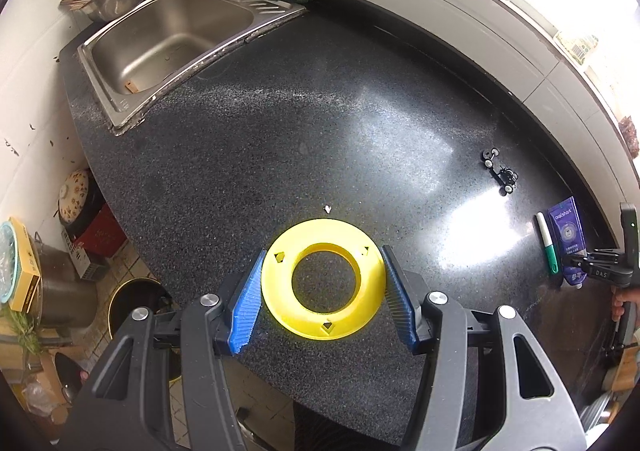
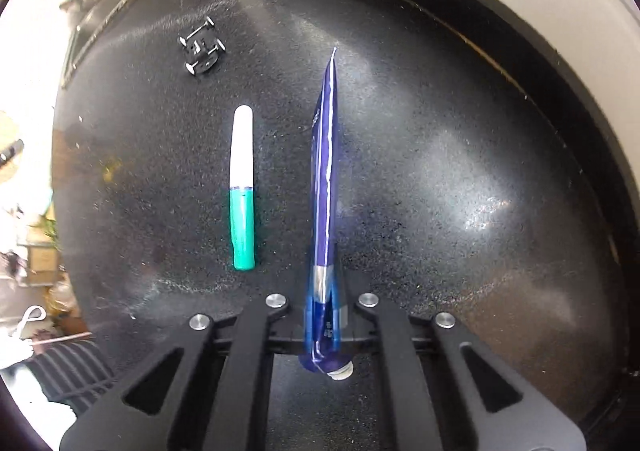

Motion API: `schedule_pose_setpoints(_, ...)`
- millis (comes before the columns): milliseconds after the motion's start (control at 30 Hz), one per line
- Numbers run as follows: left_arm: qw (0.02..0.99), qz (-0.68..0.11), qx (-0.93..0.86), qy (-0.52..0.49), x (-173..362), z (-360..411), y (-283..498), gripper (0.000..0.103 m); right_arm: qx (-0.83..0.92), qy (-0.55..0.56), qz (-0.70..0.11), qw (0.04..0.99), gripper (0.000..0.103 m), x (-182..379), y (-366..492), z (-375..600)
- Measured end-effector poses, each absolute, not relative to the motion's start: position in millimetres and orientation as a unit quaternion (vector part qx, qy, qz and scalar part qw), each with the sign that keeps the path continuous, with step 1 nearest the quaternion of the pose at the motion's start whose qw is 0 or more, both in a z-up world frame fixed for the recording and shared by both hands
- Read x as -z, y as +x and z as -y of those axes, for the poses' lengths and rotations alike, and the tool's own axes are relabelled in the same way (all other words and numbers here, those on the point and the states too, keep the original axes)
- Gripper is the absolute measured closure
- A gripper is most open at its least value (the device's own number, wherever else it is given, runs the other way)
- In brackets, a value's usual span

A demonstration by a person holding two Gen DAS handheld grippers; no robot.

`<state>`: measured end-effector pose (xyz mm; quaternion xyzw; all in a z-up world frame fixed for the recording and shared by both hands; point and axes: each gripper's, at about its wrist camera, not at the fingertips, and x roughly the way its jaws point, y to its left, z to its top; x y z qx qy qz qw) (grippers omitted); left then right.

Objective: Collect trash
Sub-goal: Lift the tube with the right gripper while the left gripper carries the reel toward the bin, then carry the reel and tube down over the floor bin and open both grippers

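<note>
On dark bench, right claw (image 2: 325, 325) pinches blue toothpaste tube (image 2: 325, 187) near cap, ready for lifting as trash; green-white marker (image 2: 242, 187) beside. Left claw (image 1: 324, 301) grips yellow ring (image 1: 323, 278) by rim.

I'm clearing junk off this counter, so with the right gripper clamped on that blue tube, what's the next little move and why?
Probably lift the right gripper straight up. Its jaws are shut on the blue tube, pinched near the cap end, so the grip looks made. The tube's far end still reaches over the black counter, close beside the green and white marker, so a sideways drag could knock it.
</note>
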<state>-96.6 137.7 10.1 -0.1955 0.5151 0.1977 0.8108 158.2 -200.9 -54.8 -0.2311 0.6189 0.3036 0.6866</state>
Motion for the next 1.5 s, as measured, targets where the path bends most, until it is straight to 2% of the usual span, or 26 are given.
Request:
schedule_pose_setpoints(133, 0.809, -0.515, -0.201, -0.198, -10, -137, -99, 0.048, -0.288, -0.264, -0.597, 0.7, 0.096, 50, 149, 192)
schedule_pose_setpoints(400, 0.809, -0.509, -0.209, -0.206, -18, -143, -107, 0.048, -0.261, -0.233, -0.565, 0.747, 0.096, 8, 151, 189)
schedule_pose_setpoints(633, 0.793, -0.5, -0.256, -0.234, -23, -171, -150, 0.049, -0.319, -0.223, -0.531, 0.753, 0.096, -25, 133, 118)
schedule_pose_setpoints(867, 0.761, -0.495, -0.317, -0.274, -14, -194, -234, 0.049, -0.413, -0.264, -0.522, 0.698, 0.096, 0, 65, -10)
schedule_pose_setpoints(1100, 0.706, -0.492, -0.386, -0.332, 12, -212, -331, 0.049, -0.542, -0.308, -0.509, 0.594, 0.096, 25, -79, -140)
schedule_pose_setpoints(1333, 0.647, -0.509, -0.409, -0.394, 65, -215, -395, 0.049, -0.601, -0.393, -0.505, 0.479, 0.096, 81, -205, -219)
schedule_pose_setpoints(1500, 0.619, -0.513, -0.408, -0.433, 111, -227, -419, 0.049, -0.599, -0.435, -0.508, 0.44, 0.096, 126, -241, -267)
